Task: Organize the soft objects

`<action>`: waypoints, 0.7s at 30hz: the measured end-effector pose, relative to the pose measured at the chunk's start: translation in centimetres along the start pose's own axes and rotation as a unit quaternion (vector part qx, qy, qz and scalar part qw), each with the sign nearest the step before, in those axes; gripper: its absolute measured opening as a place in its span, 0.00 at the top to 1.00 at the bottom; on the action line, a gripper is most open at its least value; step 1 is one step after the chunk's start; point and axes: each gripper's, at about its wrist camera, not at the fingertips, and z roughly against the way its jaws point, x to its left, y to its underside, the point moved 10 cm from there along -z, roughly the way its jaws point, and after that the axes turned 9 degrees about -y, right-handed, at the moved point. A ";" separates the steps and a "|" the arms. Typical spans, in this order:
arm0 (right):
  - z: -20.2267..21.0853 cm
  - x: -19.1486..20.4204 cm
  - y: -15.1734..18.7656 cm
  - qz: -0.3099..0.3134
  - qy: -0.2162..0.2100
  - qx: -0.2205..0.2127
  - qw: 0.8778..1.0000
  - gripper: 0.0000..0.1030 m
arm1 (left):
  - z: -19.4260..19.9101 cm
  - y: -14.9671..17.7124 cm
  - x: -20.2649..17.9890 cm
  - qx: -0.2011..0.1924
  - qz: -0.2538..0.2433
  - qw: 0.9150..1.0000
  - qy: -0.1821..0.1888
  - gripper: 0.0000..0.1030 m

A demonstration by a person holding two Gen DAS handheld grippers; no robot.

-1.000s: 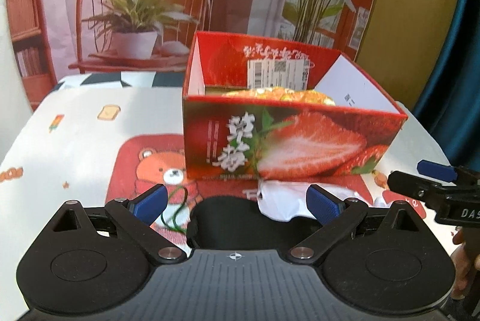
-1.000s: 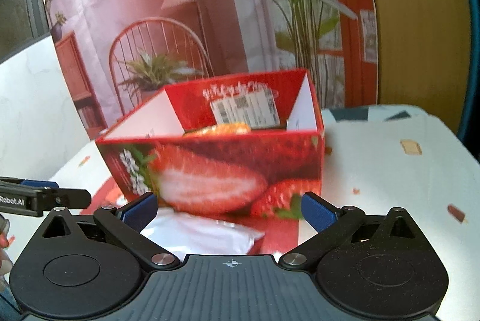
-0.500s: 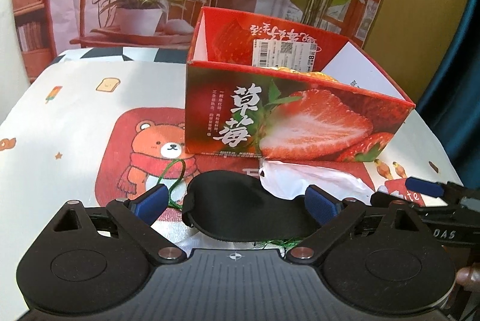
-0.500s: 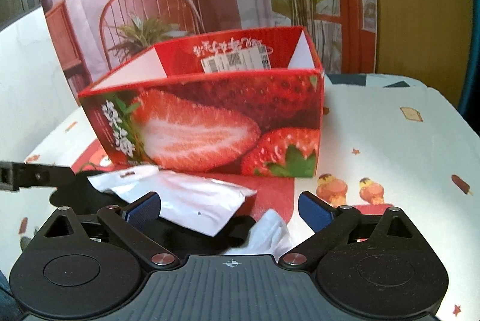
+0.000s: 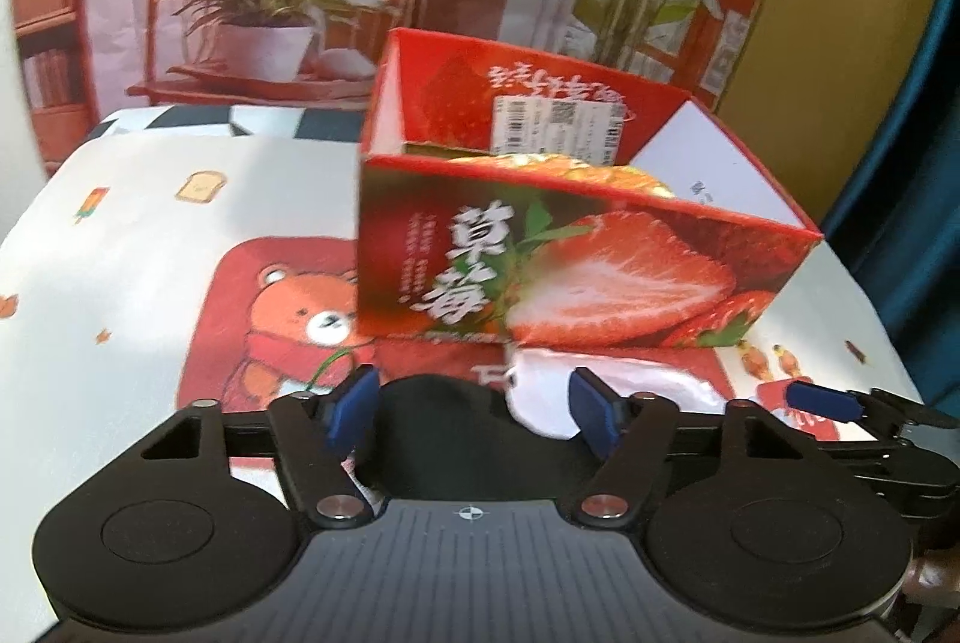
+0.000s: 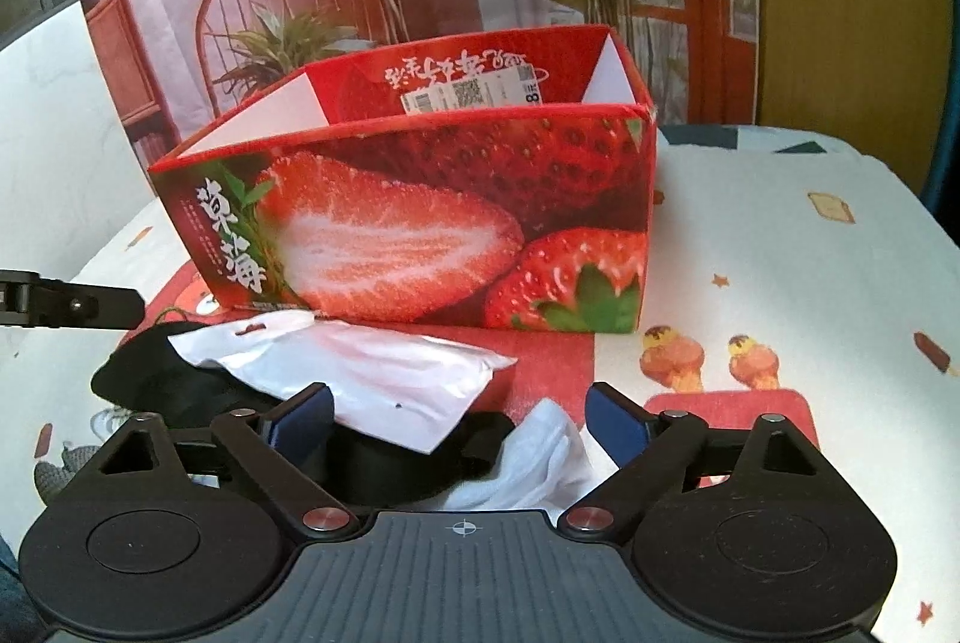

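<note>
Item, left gripper point(image 5: 473, 412): we hold its jaws spread, the black eye mask point(image 5: 456, 439) lying between them and the white pouch point(image 5: 606, 385) just past the right jaw, overlapping it. Item, right gripper point(image 6: 461, 418): jaws likewise spread over a white sock point(image 6: 528, 469). Risk, in our judgement: closing may pinch the slippery pouch along with the mask, or nudge the strawberry box point(image 6: 432, 235) ahead of both.
</note>
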 end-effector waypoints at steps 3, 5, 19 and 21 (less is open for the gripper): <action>0.0 0.1 -0.6 -0.005 -0.009 -0.006 1.000 0.23 | -0.4 -0.4 -0.8 0.001 -0.005 1.000 0.009 0.35; 0.1 0.3 -0.8 0.003 -0.014 -0.004 1.000 0.27 | -0.6 -0.1 -1.3 0.004 -0.008 1.000 0.013 0.35; -0.5 1.9 0.3 0.078 -0.010 0.028 0.997 0.28 | -2.2 2.6 -1.2 0.032 -0.023 0.999 0.007 0.35; -1.0 1.5 0.4 0.077 -0.007 0.035 0.996 0.28 | -2.3 2.7 -1.2 0.031 -0.027 0.999 0.005 0.35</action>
